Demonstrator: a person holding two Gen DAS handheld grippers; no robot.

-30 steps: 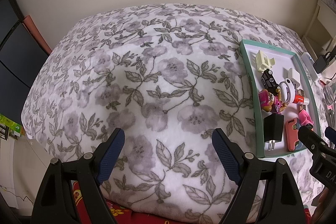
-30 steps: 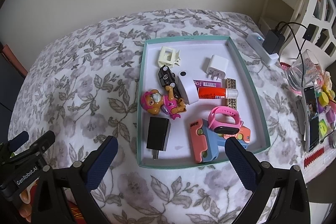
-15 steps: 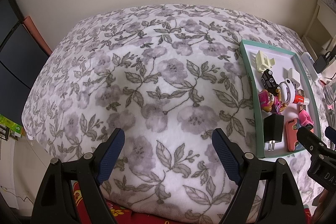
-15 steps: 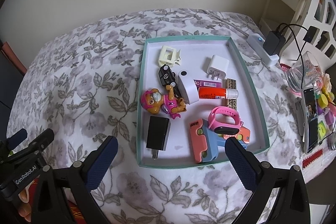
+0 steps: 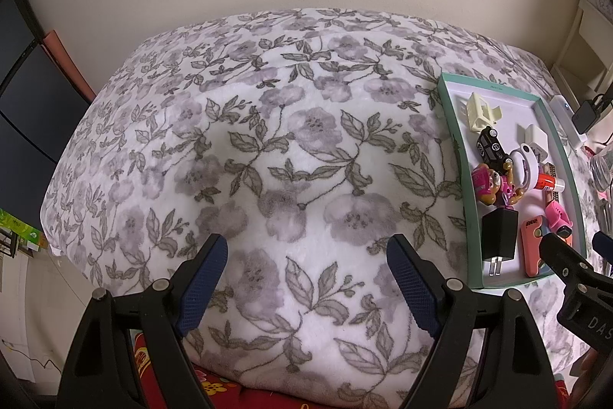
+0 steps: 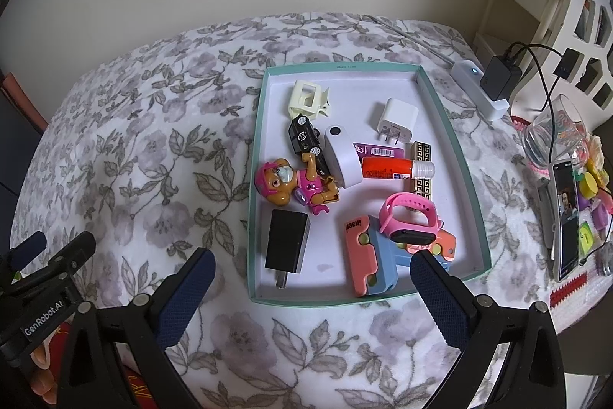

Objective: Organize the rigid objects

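Both grippers hang tilted down over the flower-print blanket (image 5: pixel 268 148), jaws spread wide with nothing in them. The left gripper (image 5: pixel 306 275) sits over bare fabric, and the right gripper (image 6: pixel 310 282) is at the near edge of the teal tray (image 6: pixel 465 156) full of little toys and chargers.

- "GenRobot.AI": white lettering on the black body of the left gripper (image 6: pixel 49 309), near left in the right wrist view.
- "DAS", cut off by the frame edge: on the black body of the right gripper (image 5: pixel 586 317), near right in the left wrist view.
- "inaer", seen upside down: dark print on the coral case (image 6: pixel 358 236) near the front of the tray (image 6: pixel 440 110).
- Barcode with digits too small to read: on the purple tube (image 6: pixel 379 151) in the tray's middle.
- Small print on the tray's far rim: illegible.
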